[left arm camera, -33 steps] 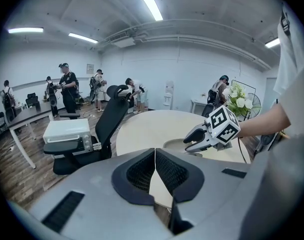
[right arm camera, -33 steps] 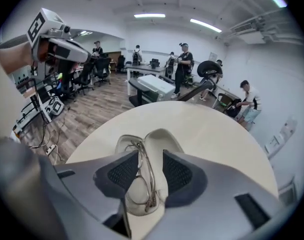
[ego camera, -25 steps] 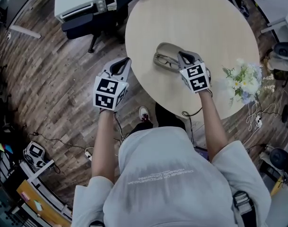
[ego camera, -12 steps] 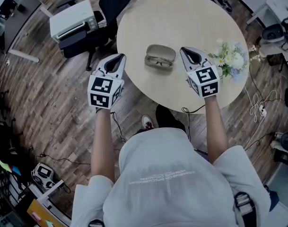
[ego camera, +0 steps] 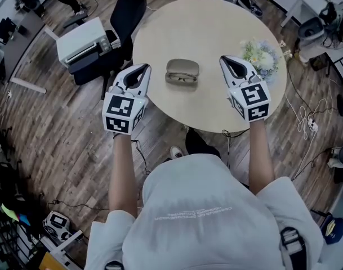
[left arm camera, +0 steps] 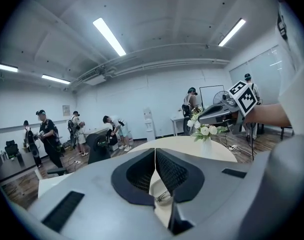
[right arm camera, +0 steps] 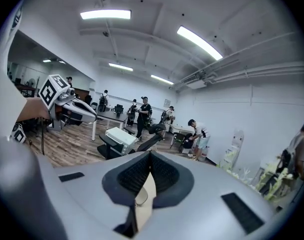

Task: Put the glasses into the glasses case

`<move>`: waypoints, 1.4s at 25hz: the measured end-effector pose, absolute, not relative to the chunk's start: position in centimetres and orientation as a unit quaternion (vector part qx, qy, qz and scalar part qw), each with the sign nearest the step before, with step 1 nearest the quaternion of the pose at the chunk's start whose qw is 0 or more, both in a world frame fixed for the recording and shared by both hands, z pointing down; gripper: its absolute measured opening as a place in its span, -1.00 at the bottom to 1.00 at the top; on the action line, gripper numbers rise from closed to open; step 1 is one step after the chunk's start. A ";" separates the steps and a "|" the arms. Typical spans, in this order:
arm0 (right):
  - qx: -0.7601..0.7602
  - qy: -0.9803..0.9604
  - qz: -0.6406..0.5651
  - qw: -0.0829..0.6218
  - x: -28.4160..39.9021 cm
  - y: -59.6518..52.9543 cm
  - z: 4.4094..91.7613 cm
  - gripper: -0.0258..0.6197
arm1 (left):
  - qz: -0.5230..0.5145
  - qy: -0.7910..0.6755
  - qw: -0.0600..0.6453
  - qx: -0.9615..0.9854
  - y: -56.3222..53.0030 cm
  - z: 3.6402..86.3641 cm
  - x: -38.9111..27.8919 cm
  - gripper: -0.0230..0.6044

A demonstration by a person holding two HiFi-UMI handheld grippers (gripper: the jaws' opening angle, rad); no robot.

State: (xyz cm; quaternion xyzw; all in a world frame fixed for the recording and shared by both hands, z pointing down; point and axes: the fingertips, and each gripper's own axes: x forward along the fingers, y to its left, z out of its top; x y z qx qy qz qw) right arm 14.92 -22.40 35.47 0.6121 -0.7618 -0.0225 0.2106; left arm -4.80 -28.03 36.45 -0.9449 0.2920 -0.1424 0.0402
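An open grey glasses case [ego camera: 182, 67] lies on the round beige table [ego camera: 210, 27], and the dark-framed glasses [ego camera: 181, 78] rest inside it along the near side. My left gripper [ego camera: 142, 69] hovers at the table's left edge, a short way left of the case, with its jaws shut on nothing. To the right of the case my right gripper [ego camera: 227, 61] hangs over the table, also shut and empty. In the left gripper view the closed jaws [left arm camera: 154, 154] meet in a thin line; in the right gripper view [right arm camera: 151, 156] they do the same.
A vase of white flowers [ego camera: 261, 55] stands at the table's right edge, just beyond my right gripper. A white box-shaped machine [ego camera: 84, 41] and a black chair [ego camera: 123, 10] stand on the wooden floor to the left. Several people stand farther off in the room.
My right gripper has drawn away from the right end of the case and now stands apart from it. The left gripper stays at the table edge. The head view has shifted.
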 end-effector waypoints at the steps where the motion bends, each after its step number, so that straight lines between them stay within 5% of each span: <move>1: 0.614 -0.760 -0.026 0.211 15.0 -22.0 35.1 -0.92 | -0.139 0.289 0.044 -0.946 -27.8 36.0 -4.6 -0.88; 35: 0.596 -0.770 -0.049 0.223 13.3 -20.4 32.9 -0.92 | -0.123 0.277 0.075 -0.950 -25.3 32.4 -4.3 -0.88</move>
